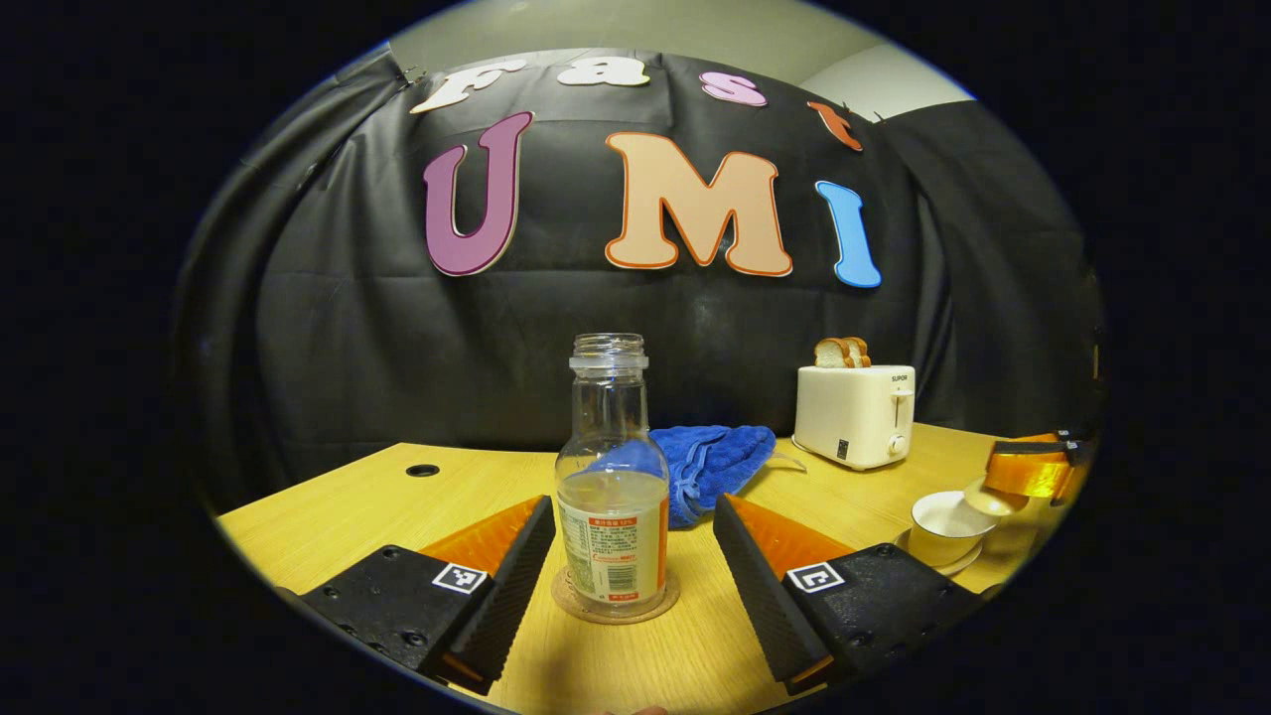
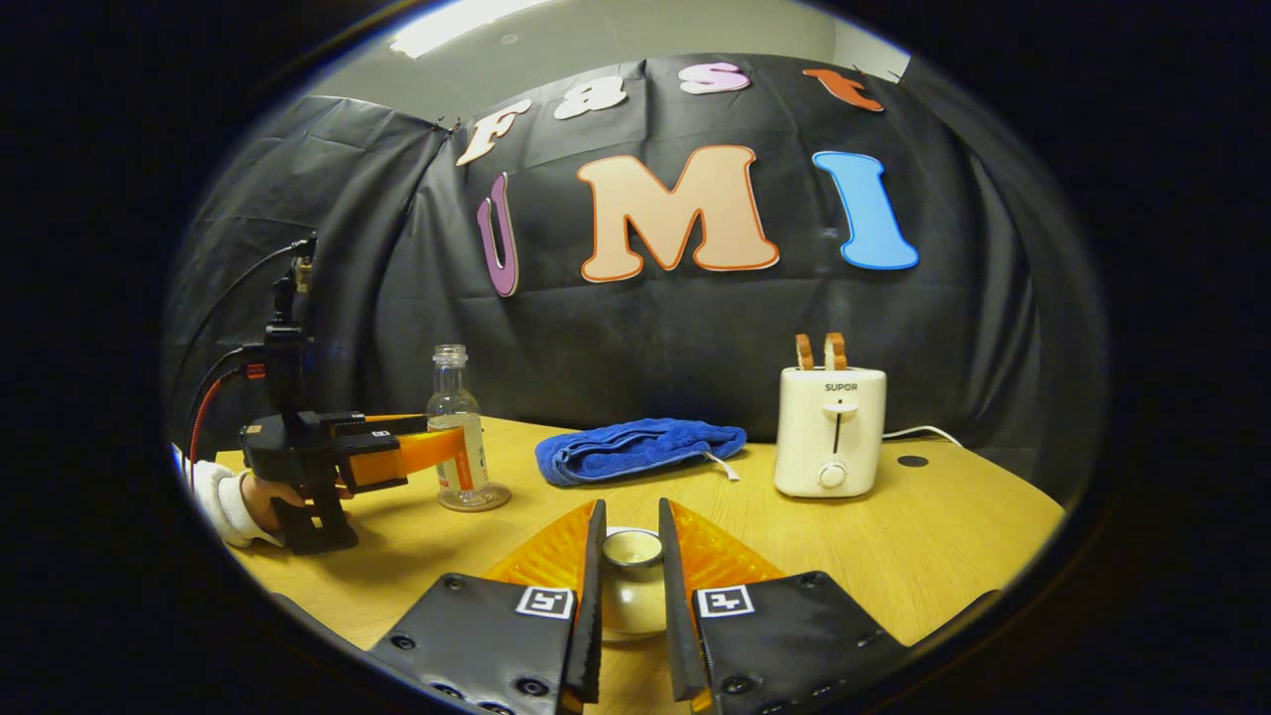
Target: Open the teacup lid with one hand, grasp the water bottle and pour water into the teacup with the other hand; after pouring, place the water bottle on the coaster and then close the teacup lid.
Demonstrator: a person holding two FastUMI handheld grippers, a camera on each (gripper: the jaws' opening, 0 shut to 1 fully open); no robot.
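Left gripper (image 1: pixel 634 556): jaws spread wide, one finger on each side of the water bottle (image 1: pixel 611 497), neither finger touching it. The bottle stands upright on the round coaster (image 1: pixel 616 606), cap off, partly filled with clear liquid. In the right gripper view the same gripper (image 2: pixel 452 449) sits at the far left, held by a hand (image 2: pixel 260 497) in a white sleeve, its fingers reaching level toward the bottle (image 2: pixel 459 437).

Right gripper (image 2: pixel 630 586): fingers drawn close together around the teacup lid (image 2: pixel 633 548) — the lid sits between the two pads, both appearing to press on its sides. Whether the lid is raised clear of what lies below it cannot be told from this view. In the left gripper view this gripper (image 1: pixel 1033 472) appears at the far right edge, with the lid (image 1: pixel 993 500) at its tip, just above and to the right of the open teacup (image 1: pixel 943 526), which rests on its saucer (image 1: pixel 958 564).

Surroundings — a wooden table (image 1: pixel 397 497) carries a crumpled blue towel (image 1: pixel 710 462) behind the bottle and a white toaster (image 1: pixel 856 415) holding slices of bread (image 1: pixel 842 352). A white cord (image 2: pixel 918 433) leads away from the toaster (image 2: pixel 829 429).
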